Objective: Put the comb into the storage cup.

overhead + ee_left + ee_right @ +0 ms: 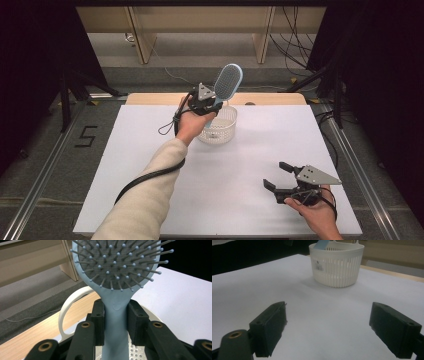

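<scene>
Overhead, the left gripper point(212, 102) had its jaws clamped on the handle of a light-blue plastic paddle hairbrush with grey bristles point(227, 82), holding it head-up above a round white slotted plastic basket point(220, 127) at the far side of the white table point(150, 150). Well apart, the right gripper point(278, 176) rested with jaws spread wide, gripping nothing.

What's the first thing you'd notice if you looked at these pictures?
The big light-blue hairbrush stands out first: the left claw is shut on its handle, holding it up over the white basket at the far side of the white table. Next you'd spot the right claw, wide open and holding nothing, near the table's front right corner.
</scene>
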Demonstrator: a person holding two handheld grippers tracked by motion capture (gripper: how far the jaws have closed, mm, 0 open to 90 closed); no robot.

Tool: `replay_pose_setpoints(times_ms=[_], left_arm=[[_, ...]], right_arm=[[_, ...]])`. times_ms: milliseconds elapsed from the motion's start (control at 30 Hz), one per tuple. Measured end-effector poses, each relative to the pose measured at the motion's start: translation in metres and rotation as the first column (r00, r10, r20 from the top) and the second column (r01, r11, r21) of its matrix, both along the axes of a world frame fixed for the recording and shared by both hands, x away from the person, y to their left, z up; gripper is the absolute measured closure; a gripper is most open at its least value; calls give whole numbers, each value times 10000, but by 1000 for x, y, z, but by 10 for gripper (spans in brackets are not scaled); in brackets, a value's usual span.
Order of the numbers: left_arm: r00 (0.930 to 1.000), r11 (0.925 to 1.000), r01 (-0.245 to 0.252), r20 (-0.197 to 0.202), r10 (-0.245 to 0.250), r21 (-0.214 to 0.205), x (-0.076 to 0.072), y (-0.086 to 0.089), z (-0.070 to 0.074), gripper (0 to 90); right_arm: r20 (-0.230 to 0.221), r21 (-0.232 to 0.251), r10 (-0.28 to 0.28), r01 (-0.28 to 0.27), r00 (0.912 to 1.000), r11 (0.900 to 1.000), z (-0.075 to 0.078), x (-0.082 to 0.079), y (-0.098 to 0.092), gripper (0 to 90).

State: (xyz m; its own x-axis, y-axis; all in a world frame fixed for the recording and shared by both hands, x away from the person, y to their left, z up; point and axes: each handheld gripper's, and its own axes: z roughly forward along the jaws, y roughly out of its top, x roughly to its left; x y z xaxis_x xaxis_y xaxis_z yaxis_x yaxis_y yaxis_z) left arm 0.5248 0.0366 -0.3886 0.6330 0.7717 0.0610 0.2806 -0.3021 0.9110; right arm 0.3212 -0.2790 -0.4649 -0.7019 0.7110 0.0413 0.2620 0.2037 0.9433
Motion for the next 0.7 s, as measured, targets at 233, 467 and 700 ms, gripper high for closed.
replay_pose_setpoints(times_ms=[233,467,700], left_arm=[[10000,10000,30,-67,-30,-7,0,0,-4,696],[9999,10000,29,-132,-28,65,1,0,-8,695],[9999,9999,24,-143,-22,109,1,-1,-9,696]], right_arm=[[28,-6,6,-6,10000,10000,0,0,0,150],[-14,5,13,-13,10000,10000,0,0,0,150],[-14,2,12,-12,10000,10000,0,0,0,150]])
